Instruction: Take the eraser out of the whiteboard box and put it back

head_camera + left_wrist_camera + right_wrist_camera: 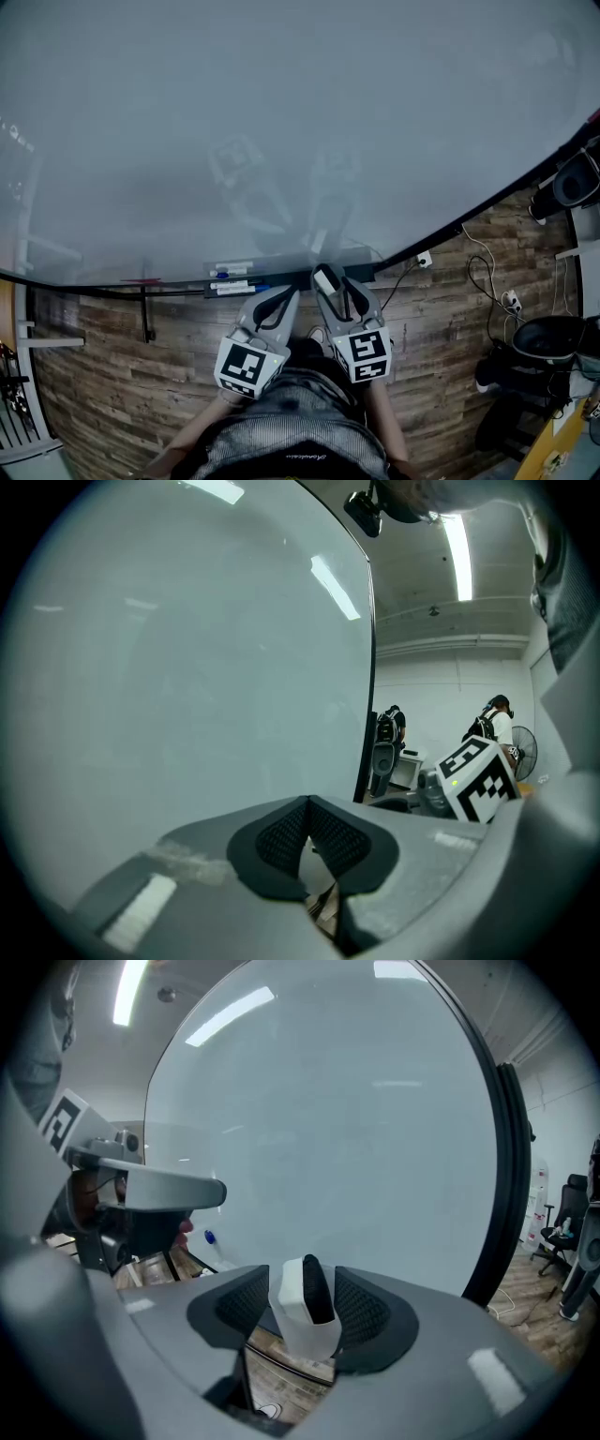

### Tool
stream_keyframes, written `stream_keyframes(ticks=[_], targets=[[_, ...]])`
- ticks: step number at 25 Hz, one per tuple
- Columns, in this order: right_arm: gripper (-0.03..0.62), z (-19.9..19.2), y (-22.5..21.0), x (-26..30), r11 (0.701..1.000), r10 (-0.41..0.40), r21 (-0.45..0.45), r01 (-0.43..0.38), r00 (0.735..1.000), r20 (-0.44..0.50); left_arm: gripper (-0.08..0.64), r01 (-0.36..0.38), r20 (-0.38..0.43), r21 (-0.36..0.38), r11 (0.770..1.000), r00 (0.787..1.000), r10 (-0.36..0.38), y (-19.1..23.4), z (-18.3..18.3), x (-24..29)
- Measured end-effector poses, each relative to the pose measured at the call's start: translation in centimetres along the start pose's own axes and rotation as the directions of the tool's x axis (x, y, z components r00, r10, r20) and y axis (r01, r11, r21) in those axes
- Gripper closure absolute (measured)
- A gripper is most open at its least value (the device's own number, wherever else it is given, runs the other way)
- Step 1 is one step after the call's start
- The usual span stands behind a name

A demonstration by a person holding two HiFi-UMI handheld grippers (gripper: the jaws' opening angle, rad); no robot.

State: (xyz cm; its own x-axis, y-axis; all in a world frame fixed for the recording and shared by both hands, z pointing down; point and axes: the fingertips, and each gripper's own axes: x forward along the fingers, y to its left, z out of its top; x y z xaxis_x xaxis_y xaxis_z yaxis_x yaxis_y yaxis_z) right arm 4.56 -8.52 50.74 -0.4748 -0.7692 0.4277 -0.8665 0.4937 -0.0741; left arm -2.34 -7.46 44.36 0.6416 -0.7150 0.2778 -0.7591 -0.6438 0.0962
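1. Whiteboard (281, 122) fills the far side. Its lower edge runs left-right just beyond both grippers.
2. Right gripper (302, 1279): jaws wide, straddling the eraser w/o squeezing it. There's a clear gap at the left pad, and the right pad is v. close. It's the nearer gripper by far.
3. Left gripper (307, 803): pads together at the tips, nothing btwn. It sits just left of the right one.
4. Box (309, 1340) (translucent, prob. fixed at the board's lower edge) lies btwn the right jaws.
5. Eraser (295, 1297): stands in the box, black felt on its right, long axis along the jaws near-to-far, narrow width across the gap.
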Motion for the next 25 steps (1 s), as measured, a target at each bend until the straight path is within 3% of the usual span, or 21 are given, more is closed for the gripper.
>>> stream_keyframes(ticks=[10, 16, 21, 25], targets=[[0.393, 1.3, 0.4, -1.4, 1.0, 0.009, -0.015, -0.008, 1.0, 0.03, 0.555, 0.016, 0.005, -0.006, 1.0, 1.0, -0.016, -0.5, 0.3, 0.2], [0.491, 4.6, 1.7, -2.7, 0.998, 0.036, -0.046, -0.031, 0.993, 0.114, 0.555, 0.022, 0.023, 0.007, 1.0, 0.999, -0.022, -0.7, 1.0, 0.2], [0.572, 7.2, 2.1, -3.4, 0.999, 0.028, -0.047, -0.019, 0.981, 0.193, 0.555, 0.014, 0.061, -0.024, 1.0, 0.998, -0.012, -1.0, 2.7, 0.2], [0.589, 9.8, 2.7, -4.2, 0.998, 0.033, -0.069, -0.015, 0.962, 0.273, 0.555, 0.012, 0.105, -0.04, 0.999, 0.994, -0.008, -1.0, 4.3, 0.0]])
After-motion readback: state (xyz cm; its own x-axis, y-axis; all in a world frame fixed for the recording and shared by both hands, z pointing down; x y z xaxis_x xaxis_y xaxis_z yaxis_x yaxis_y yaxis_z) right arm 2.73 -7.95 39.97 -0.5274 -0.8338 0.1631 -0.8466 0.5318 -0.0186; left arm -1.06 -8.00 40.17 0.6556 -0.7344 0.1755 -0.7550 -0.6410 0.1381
